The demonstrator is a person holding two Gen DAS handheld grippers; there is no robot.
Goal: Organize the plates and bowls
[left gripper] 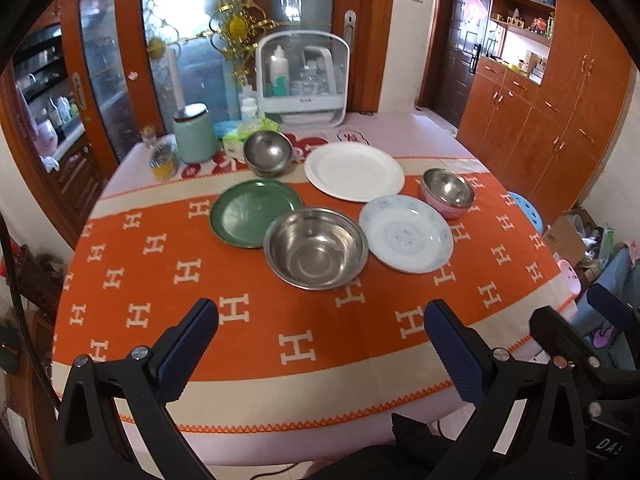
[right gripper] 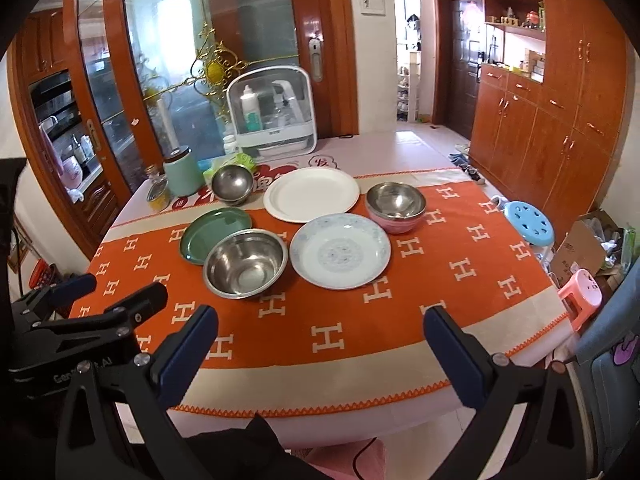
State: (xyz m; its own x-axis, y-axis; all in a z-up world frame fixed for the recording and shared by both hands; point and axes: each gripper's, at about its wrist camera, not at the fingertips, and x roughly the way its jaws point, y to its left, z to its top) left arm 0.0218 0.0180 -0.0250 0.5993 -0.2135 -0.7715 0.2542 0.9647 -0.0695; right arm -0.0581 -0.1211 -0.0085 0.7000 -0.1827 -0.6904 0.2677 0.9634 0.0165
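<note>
On the orange cloth stand a green plate (left gripper: 254,212), a large steel bowl (left gripper: 316,248), a white-blue patterned plate (left gripper: 406,238), a big white plate (left gripper: 354,172), a small steel bowl (left gripper: 267,153) and a pink bowl with steel inside (left gripper: 448,192). The same dishes show in the right wrist view: green plate (right gripper: 214,234), large steel bowl (right gripper: 245,262), patterned plate (right gripper: 340,256), white plate (right gripper: 312,194), small steel bowl (right gripper: 232,183), pink bowl (right gripper: 396,202). My left gripper (left gripper: 320,320) and right gripper (right gripper: 320,324) are open and empty, above the table's near edge.
At the table's back stand a white bottle cabinet (left gripper: 304,76), a mint canister (left gripper: 195,132), a jar (left gripper: 163,158) and a tissue pack (left gripper: 248,132). A blue stool (right gripper: 528,220), pink stool (right gripper: 580,292) and cardboard box (right gripper: 588,244) stand to the right.
</note>
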